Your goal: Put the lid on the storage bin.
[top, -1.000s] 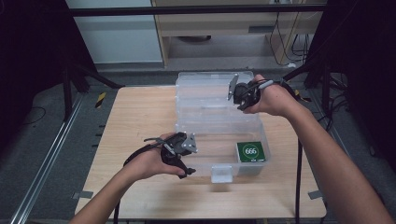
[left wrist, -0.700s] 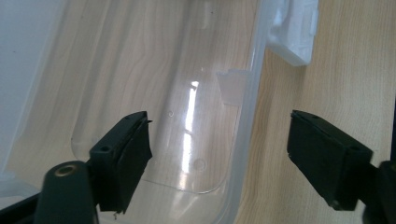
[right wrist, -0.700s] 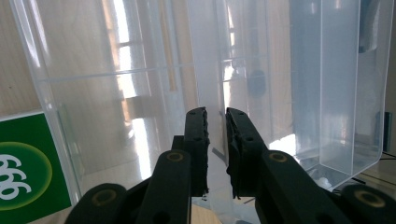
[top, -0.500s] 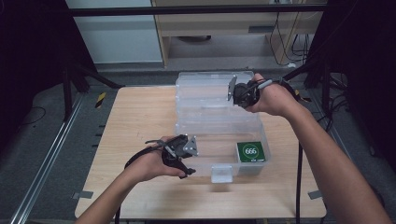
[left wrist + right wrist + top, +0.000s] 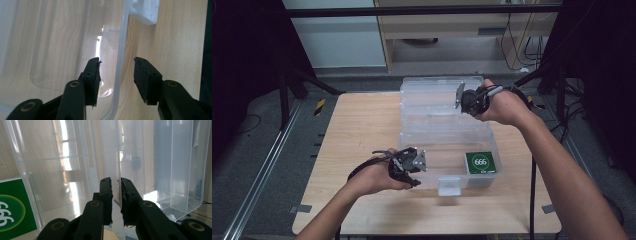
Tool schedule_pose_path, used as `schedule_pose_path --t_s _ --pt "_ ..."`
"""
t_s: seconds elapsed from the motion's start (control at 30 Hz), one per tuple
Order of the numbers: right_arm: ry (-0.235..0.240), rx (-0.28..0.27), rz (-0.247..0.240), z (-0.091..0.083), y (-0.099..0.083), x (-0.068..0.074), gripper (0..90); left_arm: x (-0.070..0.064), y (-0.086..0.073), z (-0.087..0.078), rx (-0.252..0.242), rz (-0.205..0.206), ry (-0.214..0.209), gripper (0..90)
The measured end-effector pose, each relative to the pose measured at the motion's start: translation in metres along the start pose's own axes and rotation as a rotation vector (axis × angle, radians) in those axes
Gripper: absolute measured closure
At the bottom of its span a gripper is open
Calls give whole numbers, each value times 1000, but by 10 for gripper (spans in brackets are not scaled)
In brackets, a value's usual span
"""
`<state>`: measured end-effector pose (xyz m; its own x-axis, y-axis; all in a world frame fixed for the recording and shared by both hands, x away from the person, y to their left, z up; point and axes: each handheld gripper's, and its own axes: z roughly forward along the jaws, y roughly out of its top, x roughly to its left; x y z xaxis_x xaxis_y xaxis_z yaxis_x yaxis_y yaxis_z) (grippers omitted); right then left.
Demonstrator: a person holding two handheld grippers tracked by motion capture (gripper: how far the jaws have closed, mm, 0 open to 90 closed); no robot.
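My right tool (image 5: 115, 195) pinches the clear lid (image 5: 110, 157), my left tool (image 5: 117, 75) gapes astride the box rim (image 5: 120, 75); the thin lid may slip.

Left gripper (image 5: 117, 77) jaws apart, straddling the clear plastic container's rim (image 5: 120, 75) at lower centre. Left jaw over the container interior, right jaw over the wooden table (image 5: 175, 47). White latch (image 5: 146, 11) at upper right.
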<state>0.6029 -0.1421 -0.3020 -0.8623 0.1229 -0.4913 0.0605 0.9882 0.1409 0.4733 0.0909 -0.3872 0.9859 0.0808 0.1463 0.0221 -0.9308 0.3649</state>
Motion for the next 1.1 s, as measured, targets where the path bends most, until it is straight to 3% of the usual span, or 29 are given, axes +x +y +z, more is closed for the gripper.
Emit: schedule_pose_path --t_s 0.1,0.2,0.5,0.73,1.1 --pt "1 0 0 0 0 0 805 0 1 6 11 12 -20 611" --pt "2 0 0 0 0 0 805 0 2 10 20 39 -13 660" --pt "4 13 6 0 0 0 811 2 5 16 38 56 -29 786" --pt "-1 13 -1 0 0 0 816 4 7 18 59 32 -44 834" --pt "-3 10 -12 -5 5 5 843 1 9 17 56 -6 -9 831"
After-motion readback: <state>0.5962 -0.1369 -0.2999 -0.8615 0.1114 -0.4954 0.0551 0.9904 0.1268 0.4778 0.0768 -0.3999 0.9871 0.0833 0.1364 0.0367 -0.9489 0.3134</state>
